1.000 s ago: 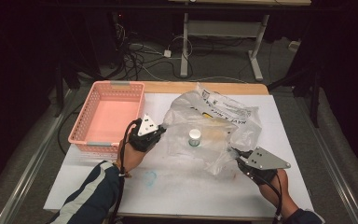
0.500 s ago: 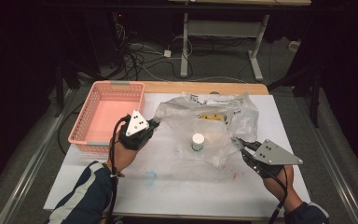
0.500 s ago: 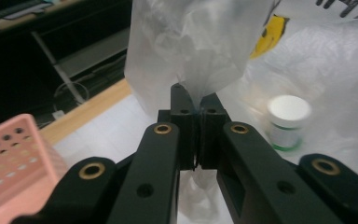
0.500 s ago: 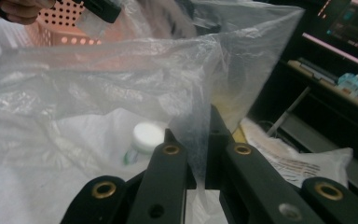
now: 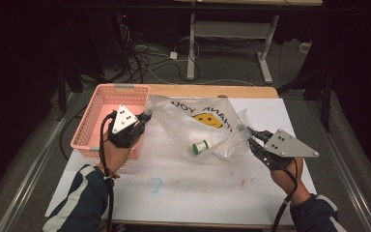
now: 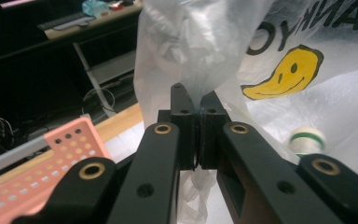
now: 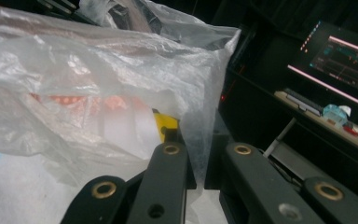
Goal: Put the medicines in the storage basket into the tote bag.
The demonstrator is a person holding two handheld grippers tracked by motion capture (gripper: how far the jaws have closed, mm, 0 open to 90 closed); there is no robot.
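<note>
At left of the high view, a pink basket sits on the bench. The left gripper pinches the clear plastic bag at centre; a small green-rimmed bottle lies inside. At right, the right gripper clamps the bag's other edge.

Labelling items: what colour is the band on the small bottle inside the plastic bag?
Green, on the small white bottle; clearest in the high view.
</note>
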